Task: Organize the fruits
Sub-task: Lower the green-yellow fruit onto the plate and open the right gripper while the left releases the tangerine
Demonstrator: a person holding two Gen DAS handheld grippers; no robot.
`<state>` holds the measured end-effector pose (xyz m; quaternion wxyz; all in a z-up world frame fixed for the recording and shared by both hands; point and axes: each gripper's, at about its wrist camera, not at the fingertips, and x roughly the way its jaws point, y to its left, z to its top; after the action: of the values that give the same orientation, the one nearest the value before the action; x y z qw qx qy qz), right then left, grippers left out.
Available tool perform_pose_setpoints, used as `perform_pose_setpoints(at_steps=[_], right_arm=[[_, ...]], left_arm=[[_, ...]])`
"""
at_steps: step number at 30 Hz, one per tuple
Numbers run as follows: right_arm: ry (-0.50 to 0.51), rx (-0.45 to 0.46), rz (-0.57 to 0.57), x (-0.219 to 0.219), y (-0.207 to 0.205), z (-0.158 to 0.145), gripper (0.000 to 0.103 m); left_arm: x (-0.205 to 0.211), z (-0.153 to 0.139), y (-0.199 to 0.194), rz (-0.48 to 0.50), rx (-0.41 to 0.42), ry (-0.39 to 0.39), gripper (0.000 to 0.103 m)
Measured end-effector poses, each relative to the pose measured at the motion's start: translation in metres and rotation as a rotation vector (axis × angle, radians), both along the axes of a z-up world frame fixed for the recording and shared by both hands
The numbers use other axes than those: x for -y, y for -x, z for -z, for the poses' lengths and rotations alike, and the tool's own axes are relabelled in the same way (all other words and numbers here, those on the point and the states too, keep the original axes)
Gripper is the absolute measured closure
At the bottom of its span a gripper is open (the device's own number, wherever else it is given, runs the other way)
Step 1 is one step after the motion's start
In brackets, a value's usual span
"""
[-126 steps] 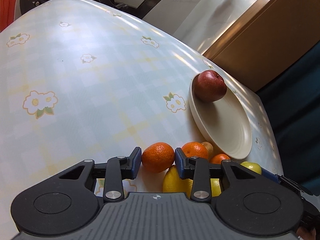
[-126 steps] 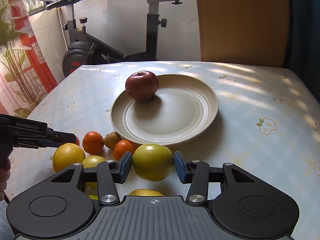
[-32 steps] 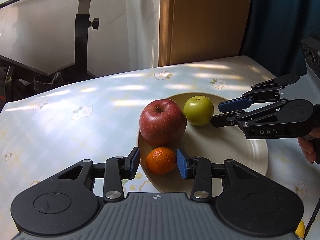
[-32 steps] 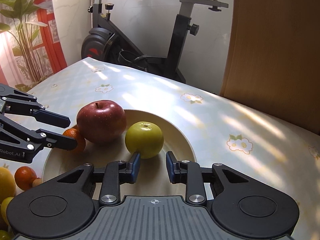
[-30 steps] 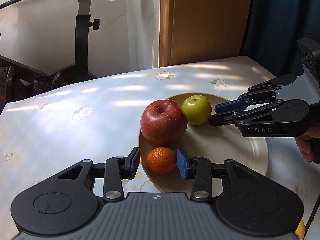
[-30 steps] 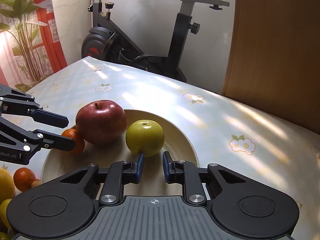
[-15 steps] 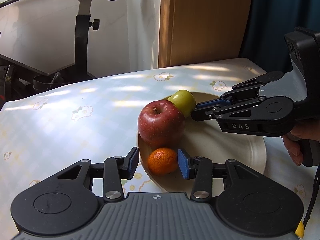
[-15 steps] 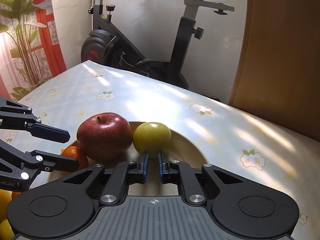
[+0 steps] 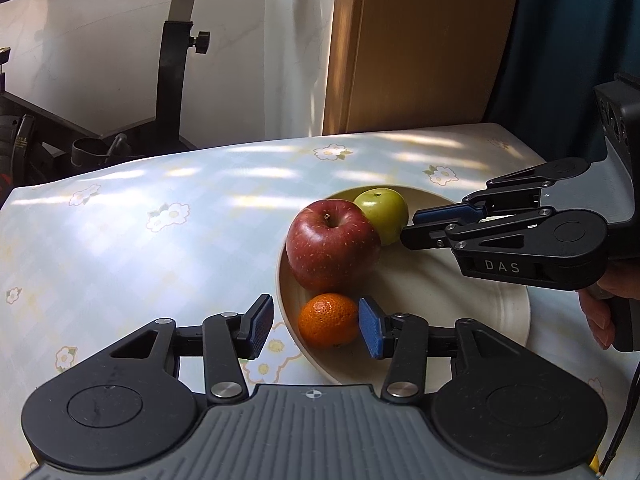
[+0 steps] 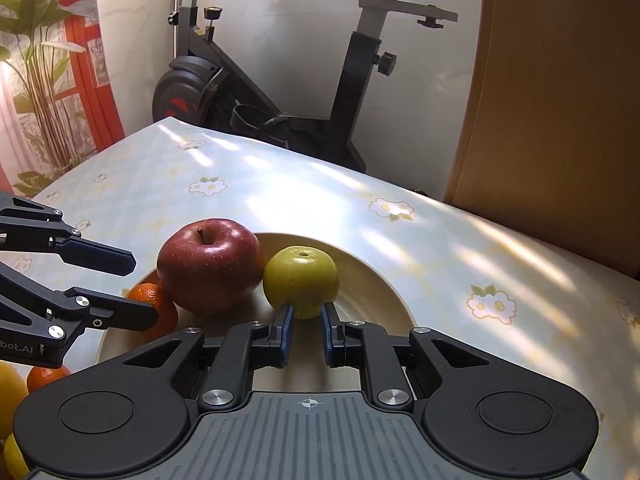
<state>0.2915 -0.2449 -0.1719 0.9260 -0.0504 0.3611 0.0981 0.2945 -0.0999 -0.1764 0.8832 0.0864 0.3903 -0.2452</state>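
Observation:
A cream plate [image 9: 460, 316] holds a red apple [image 9: 332, 246], a green apple [image 9: 382, 208] and a mandarin [image 9: 328, 320]. My left gripper [image 9: 316, 326] is open, its jaws on either side of the mandarin with gaps. My right gripper [image 10: 307, 330] has its jaws nearly together, tips against the near side of the green apple [image 10: 301, 280], which rests against the red apple [image 10: 210, 264]. The right gripper also shows in the left wrist view [image 9: 416, 226], and the left gripper in the right wrist view [image 10: 132, 286].
More oranges and lemons [image 10: 24, 384] lie on the flowered tablecloth [image 9: 140, 240] left of the plate [image 10: 384, 292]. An exercise bike [image 10: 304, 92] stands behind the table, a wooden panel [image 10: 560, 100] to the right.
The right gripper closed its jaws and pushed the green apple along the plate against the red apple. The left gripper opened wider around the mandarin and drew back slightly.

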Motion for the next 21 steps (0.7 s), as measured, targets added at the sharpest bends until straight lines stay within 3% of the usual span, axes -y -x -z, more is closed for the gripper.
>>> perform_pose_setpoints(at_steps=[21], right_arm=[[-0.094,0.057,0.121,0.005,0.062,-0.026,0.085]], left_arm=[[-0.043,-0.036,0.025,-0.022,0.06,0.072,0.053]])
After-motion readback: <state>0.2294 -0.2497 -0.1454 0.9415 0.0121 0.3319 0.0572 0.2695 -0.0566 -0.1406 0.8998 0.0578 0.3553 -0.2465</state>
